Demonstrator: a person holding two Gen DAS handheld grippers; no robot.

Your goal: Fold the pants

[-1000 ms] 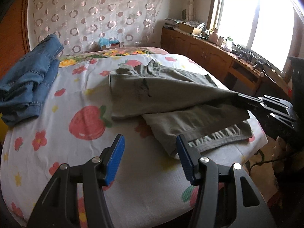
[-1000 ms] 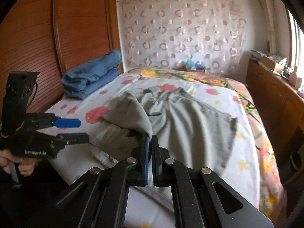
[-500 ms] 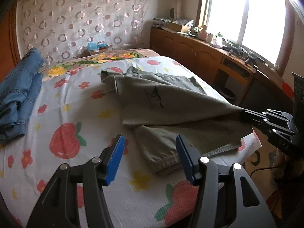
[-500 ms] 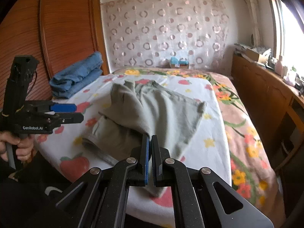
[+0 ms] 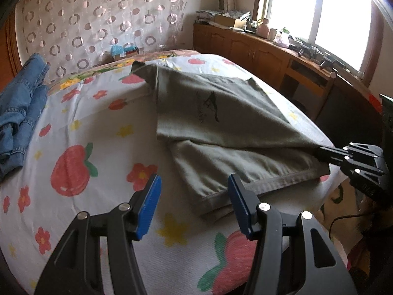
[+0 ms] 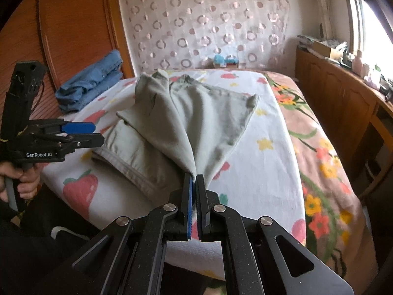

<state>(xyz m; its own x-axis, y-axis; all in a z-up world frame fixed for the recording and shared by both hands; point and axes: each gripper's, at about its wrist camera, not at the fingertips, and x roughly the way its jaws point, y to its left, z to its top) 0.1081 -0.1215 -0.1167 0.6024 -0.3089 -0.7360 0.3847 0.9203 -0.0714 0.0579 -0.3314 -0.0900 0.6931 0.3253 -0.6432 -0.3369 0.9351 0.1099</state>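
Grey-green pants (image 5: 221,113) lie on the bed, folded over themselves, with a small dark print on top; they also show in the right wrist view (image 6: 186,113). My right gripper (image 6: 194,179) is shut on a corner of the pants and holds it stretched and raised at the bed's near edge; it appears at the right of the left wrist view (image 5: 321,151). My left gripper (image 5: 194,196) is open and empty, hovering just in front of the pants' hemmed edge (image 5: 258,186). It also shows in the right wrist view (image 6: 93,134), left of the pants.
The bed has a white sheet with strawberries and flowers (image 5: 73,167). Folded blue jeans (image 5: 17,113) lie at its far left by the wooden headboard (image 6: 73,32). A wooden cabinet with clutter (image 5: 270,49) runs under the window on the right.
My right gripper has pulled the pants' corner toward the bed's near edge, drawing the top layer taut. My left gripper has moved closer to the hemmed edge, still open.
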